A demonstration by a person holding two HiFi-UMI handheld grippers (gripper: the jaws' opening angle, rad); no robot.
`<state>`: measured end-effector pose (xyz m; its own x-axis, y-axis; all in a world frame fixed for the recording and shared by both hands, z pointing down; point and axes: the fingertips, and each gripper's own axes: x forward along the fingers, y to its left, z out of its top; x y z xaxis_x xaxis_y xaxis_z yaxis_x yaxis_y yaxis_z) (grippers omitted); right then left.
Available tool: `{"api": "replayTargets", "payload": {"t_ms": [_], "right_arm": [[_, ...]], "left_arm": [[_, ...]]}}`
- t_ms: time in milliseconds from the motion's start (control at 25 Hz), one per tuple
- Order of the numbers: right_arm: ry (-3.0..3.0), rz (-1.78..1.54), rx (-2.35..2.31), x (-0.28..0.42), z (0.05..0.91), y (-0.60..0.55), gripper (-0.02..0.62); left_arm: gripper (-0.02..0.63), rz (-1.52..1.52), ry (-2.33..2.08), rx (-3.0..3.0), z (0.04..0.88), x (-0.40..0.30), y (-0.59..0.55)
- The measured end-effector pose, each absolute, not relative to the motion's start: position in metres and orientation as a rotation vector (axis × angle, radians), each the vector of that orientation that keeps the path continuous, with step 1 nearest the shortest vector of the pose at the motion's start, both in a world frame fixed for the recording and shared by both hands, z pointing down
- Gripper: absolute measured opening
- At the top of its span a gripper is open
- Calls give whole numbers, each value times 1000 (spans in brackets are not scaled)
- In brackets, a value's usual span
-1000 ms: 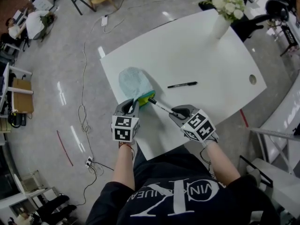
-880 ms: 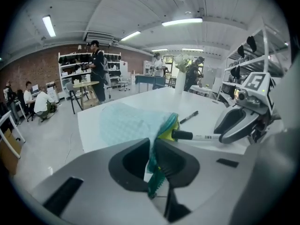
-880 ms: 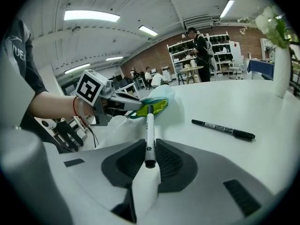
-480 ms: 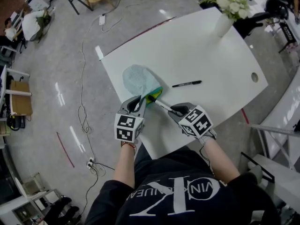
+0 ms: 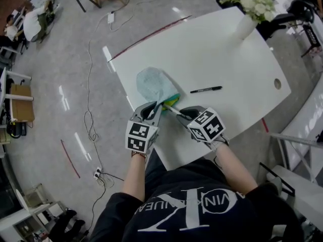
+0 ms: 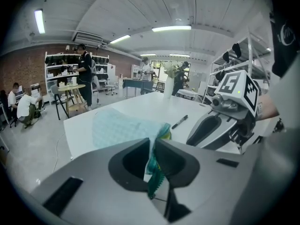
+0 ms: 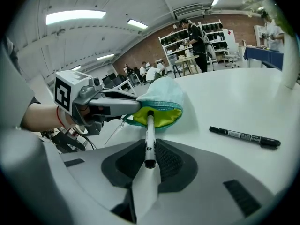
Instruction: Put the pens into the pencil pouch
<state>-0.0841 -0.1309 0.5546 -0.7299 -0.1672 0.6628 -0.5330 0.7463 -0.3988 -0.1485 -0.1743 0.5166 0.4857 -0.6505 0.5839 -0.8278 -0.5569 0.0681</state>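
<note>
A pale teal pencil pouch with a yellow-green lining lies on the white table. My left gripper is shut on the pouch's near rim and holds its mouth up. In my right gripper, a white pen with a black cap is clamped. Its black tip sits inside the pouch's yellow opening. A second pen, black, lies loose on the table to the right of the pouch, also seen as the black pen in the right gripper view.
A white vase of flowers stands at the table's far right. A round cable hole sits near the right edge. Beyond the table are a grey floor with cables, chairs and people at desks.
My right gripper has moved left with the white pen, bringing its tip into the pouch mouth. The left gripper has stayed put, holding the pouch rim.
</note>
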Motion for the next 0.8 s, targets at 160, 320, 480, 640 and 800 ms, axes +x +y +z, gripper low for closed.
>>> {"api": "replayTargets", "payload": {"t_ms": [160, 320, 480, 640, 800], "right_arm": [[-2341, 813, 541, -93, 552, -141, 83], [-2359, 855, 563, -101, 550, -150, 83], [-2385, 932, 584, -111, 548, -156, 84], [-2430, 923, 607, -124, 543, -161, 86], [-2505, 887, 602, -130, 537, -161, 102]], "left_arm": [[43, 724, -1219, 2408, 515, -145, -175], [43, 710, -1212, 2412, 512, -143, -177], [40, 699, -1206, 2402, 510, -145, -177], [38, 678, -1204, 2395, 509, -146, -177], [37, 664, -1218, 2388, 508, -149, -179]]}}
